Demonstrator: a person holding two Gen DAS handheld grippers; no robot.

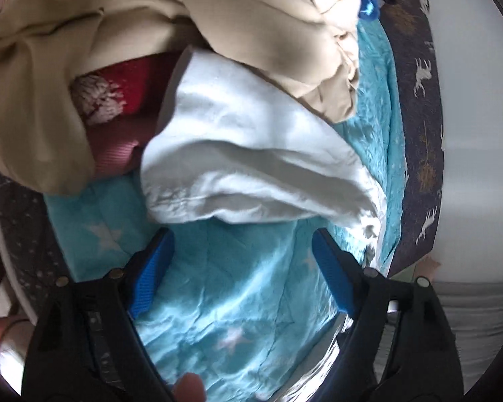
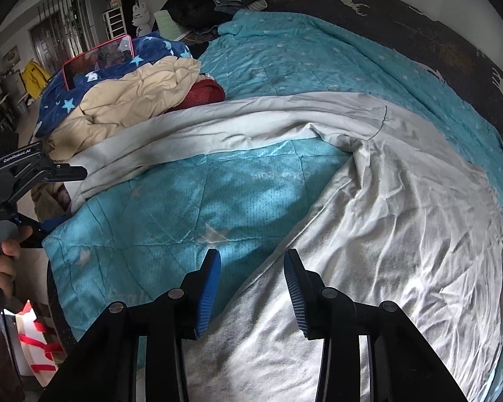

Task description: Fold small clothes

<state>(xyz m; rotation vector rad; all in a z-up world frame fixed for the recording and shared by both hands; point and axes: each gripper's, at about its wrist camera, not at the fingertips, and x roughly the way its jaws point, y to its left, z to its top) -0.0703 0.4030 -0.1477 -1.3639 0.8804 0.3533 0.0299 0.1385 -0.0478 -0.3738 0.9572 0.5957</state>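
A pale grey-white pair of pants [image 2: 385,207] lies spread on the turquoise star quilt [image 2: 191,194]; one leg runs left toward the clothes pile, the other comes toward the right wrist camera. My right gripper [image 2: 251,261] is open just above the edge of the near leg, touching nothing. My left gripper [image 1: 241,244] is open and empty over the quilt, just short of the end of the far pant leg [image 1: 251,167]. The left gripper also shows at the left edge of the right wrist view [image 2: 67,171], next to that leg end.
A pile of clothes sits at the quilt's left: a beige garment [image 1: 84,67] [image 2: 134,100], a red knit piece [image 1: 117,90] [image 2: 204,95] and a blue star blanket [image 2: 94,83] with a red-cased phone [image 2: 97,60] on it. A dark deer-print bedcover [image 2: 419,16] surrounds the quilt.
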